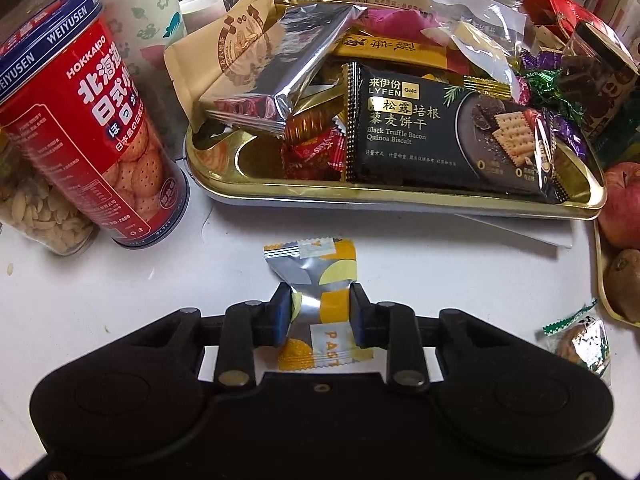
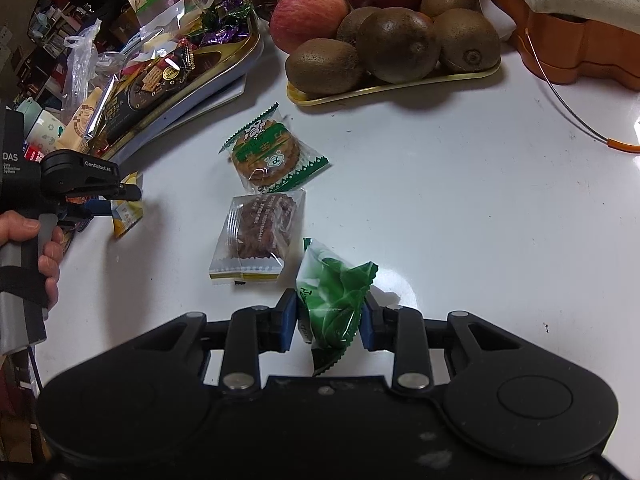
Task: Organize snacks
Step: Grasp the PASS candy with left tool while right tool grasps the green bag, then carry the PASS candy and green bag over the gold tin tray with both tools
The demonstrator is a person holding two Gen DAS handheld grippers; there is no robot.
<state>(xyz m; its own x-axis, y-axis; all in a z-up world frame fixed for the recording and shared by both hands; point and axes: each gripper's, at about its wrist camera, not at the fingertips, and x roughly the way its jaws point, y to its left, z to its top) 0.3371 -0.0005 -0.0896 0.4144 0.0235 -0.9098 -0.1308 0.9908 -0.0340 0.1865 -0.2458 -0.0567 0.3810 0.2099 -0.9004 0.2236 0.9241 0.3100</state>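
The gold tray [image 1: 400, 200] sits far across the table, heaped because snacks collect there. My left gripper [image 1: 320, 312] pinches the yellow packet [image 1: 320, 280] near it; my right gripper [image 2: 330, 316] clamps the green packet [image 2: 332, 300], both ready to carry over.

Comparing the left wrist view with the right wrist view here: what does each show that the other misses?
Only the left wrist view shows the red biscuit tin and the left gripper shut on the yellow-and-silver snack packet. Only the right wrist view shows the kiwis, the brown cake packet and the right gripper shut on the green packet. Both show the gold tray of snacks and the green-edged cookie packet.
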